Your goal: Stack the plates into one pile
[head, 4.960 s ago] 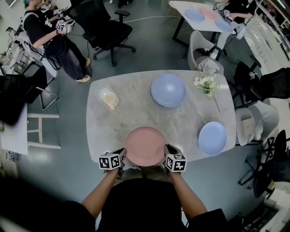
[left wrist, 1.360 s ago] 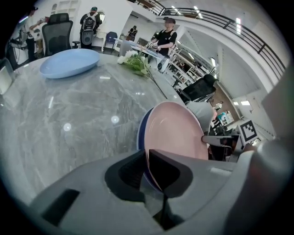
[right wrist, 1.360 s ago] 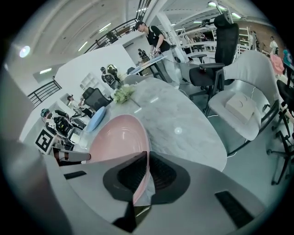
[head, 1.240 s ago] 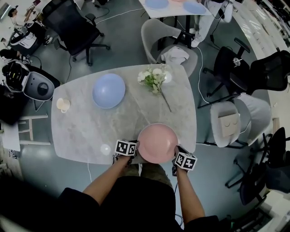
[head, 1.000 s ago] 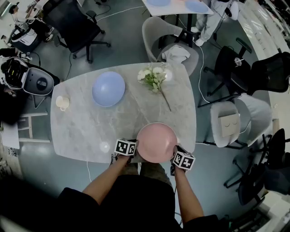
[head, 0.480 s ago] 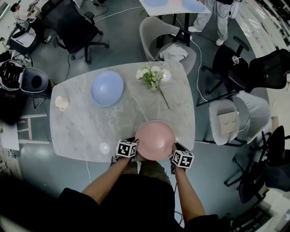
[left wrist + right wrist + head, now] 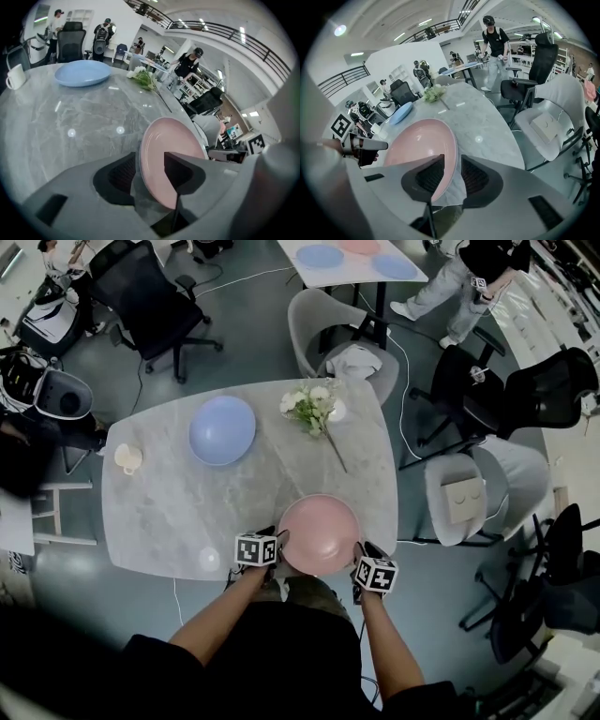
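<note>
Since the pink plate (image 7: 319, 535) looks stiff, slick, breakable, we'd take opposite rims; left gripper (image 7: 150, 161) just been opening, right gripper (image 7: 452, 166) slack, both around rim.

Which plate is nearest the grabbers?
The pink plate: the left gripper and right gripper have its rim between their jaws. The blue plate lies across the table.

round pink plate (image 7: 320, 534) at near table (image 7: 169, 512) edge, pale blue plate (image 7: 222, 429) flat, far left, well apart

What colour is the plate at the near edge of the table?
The plate is pink; the head view shows it best.
</note>
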A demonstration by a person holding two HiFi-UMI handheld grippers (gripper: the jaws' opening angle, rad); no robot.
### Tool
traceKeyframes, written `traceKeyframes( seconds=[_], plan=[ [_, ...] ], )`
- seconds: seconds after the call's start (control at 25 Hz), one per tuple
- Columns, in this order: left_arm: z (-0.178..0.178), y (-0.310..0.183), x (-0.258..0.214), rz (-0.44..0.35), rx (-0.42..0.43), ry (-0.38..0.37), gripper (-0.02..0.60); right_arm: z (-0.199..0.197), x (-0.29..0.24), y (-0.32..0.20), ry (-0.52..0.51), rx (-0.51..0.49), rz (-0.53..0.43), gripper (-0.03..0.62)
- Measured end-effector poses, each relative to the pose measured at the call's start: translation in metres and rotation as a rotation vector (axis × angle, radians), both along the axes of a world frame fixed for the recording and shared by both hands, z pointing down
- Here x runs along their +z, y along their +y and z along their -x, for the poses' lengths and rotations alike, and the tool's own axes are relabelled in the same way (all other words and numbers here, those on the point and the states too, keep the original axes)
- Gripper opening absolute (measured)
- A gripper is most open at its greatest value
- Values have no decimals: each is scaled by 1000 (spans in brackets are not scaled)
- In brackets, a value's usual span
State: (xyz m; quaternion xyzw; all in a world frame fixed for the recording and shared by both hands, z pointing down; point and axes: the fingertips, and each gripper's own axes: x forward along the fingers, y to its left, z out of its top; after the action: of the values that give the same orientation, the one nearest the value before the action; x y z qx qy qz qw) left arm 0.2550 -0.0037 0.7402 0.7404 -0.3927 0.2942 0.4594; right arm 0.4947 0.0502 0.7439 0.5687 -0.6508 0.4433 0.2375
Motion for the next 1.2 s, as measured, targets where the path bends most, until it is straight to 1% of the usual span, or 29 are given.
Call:
traceKeyframes(
  seconds=[0.04, 0.16, 0.28, 0.36, 0.4, 0.52, 0.64, 0.76, 0.84, 1.04, 1.12, 1.2],
  plan=[
    [0, 0, 2, 7, -4, -1, 198, 0, 0, 2, -6, -1, 2, 83],
    [-1, -3, 9, -11, 35, -4, 198, 0, 2, 4, -20, -5, 8, 89],
    [-6, -6, 15, -33, 109, -12, 196, 2, 5, 0, -30, -9, 9, 89],
    [-11, -3, 22, -21, 156, -31, 196, 1, 10, -1, -33, -9, 15, 89],
    [-13, -1, 25, -11, 164, -31, 196, 0, 13, -1, -34, -8, 20, 89],
    [-16, 2, 32, 4, 132, -8, 194, 0, 19, -2, -48, -8, 36, 89],
    [-11, 4, 38, 30, 95, -14, 170, 1, 22, -5, -57, -3, 56, 89],
    [-12, 8, 45, 53, 102, -14, 167, 4, 27, -6, -63, -6, 66, 89],
    [-13, 9, 47, 56, 87, -13, 164, 8, 29, -8, -78, -17, 65, 89],
    [-16, 12, 51, 45, 72, -50, 163, 11, 33, -8, -50, -38, 76, 89],
    [-16, 10, 52, 44, 72, -49, 163, 10, 36, -10, -46, -31, 84, 89],
    [-18, 9, 53, 53, 71, -32, 163, 10, 40, -11, -54, -23, 89, 89]
  ],
)
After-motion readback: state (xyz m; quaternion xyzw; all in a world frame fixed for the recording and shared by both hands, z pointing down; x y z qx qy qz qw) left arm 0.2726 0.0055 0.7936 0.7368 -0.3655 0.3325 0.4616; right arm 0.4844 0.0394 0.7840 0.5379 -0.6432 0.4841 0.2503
